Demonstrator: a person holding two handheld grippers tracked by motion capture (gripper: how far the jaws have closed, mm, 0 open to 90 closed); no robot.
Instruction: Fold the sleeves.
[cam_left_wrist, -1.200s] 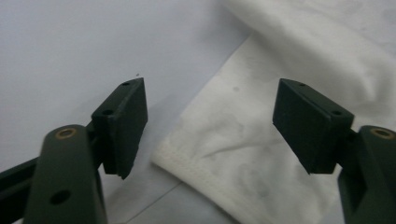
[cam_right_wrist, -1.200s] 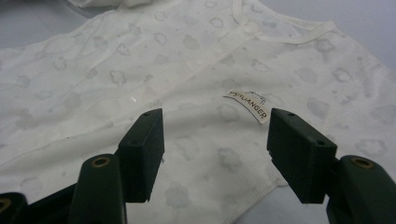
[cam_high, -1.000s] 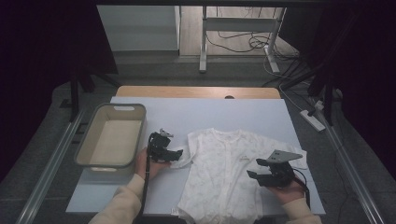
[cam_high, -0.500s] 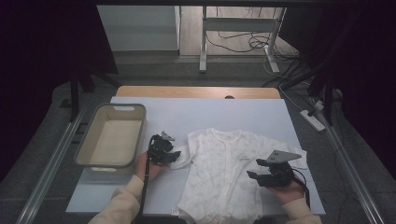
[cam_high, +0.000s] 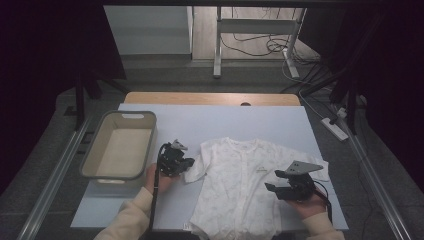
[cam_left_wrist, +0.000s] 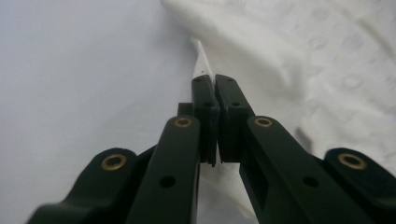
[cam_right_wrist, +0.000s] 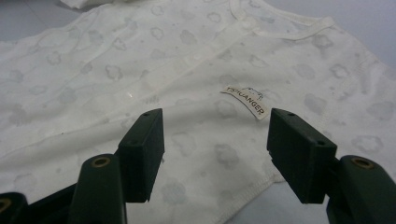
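I have the white baby garment (cam_high: 240, 190) lying flat on the pale bench (cam_high: 210, 125), front side up, spread from the middle of the bench toward 5 o'clock. My left gripper (cam_high: 184, 166) sits at the garment's 9 o'clock edge, on its sleeve (cam_high: 196, 170). Its jaws have just been closing and are now together, clamped on a fold of the sleeve cloth, which I see pinched between them in the left gripper view (cam_left_wrist: 201, 74). My right gripper (cam_high: 272, 187) rests over the garment's 4 o'clock side, near the hem. Its jaws stand apart above the cloth with nothing between them; the small sewn label (cam_right_wrist: 245, 101) lies just ahead of them in the right gripper view. A grey tub (cam_high: 95, 150) stands at 9 o'clock on the bench, just beside my left hand (cam_high: 156, 179).
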